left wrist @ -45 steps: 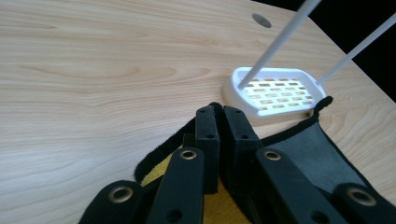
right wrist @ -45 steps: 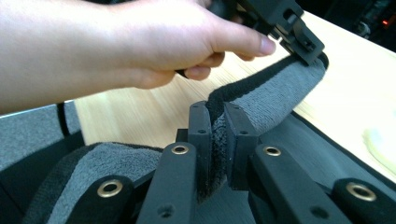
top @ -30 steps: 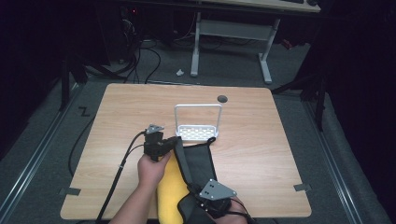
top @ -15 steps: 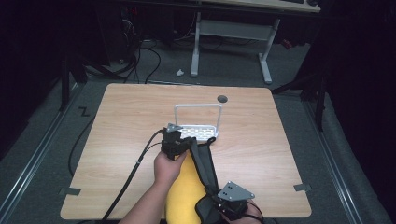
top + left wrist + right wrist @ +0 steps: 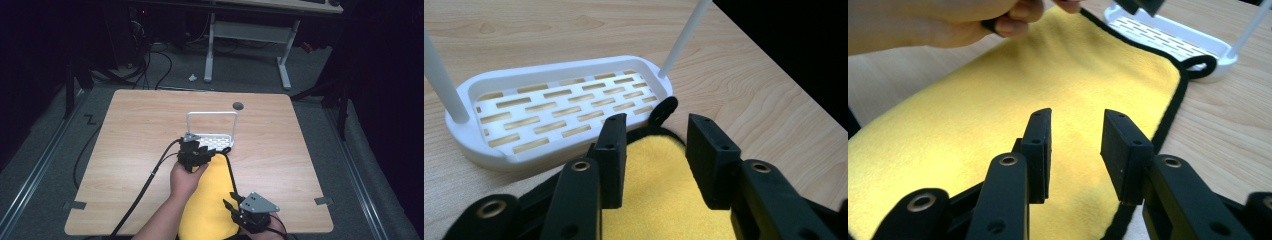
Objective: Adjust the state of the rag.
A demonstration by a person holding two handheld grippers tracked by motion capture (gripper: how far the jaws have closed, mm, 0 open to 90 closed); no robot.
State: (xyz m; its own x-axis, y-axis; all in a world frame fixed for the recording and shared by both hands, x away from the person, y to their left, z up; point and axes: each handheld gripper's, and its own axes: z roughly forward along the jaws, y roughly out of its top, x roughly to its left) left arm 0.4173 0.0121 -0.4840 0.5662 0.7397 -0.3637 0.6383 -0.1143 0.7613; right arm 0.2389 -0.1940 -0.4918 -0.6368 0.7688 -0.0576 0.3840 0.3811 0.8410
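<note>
High view: at the near table edge the right gripper (image 5: 235, 212) is seen with its jaws just opened and parted above the yellow fleece cloth with black trim (image 5: 212, 200), nothing being pinched. Farther on, the left gripper (image 5: 200, 152) has likewise just been opened over the cloth's far end. Just beyond, the white slotted plastic tray with a hoop handle (image 5: 212, 142) is touched by the cloth's black loop on the wooden table (image 5: 280, 150).
</note>
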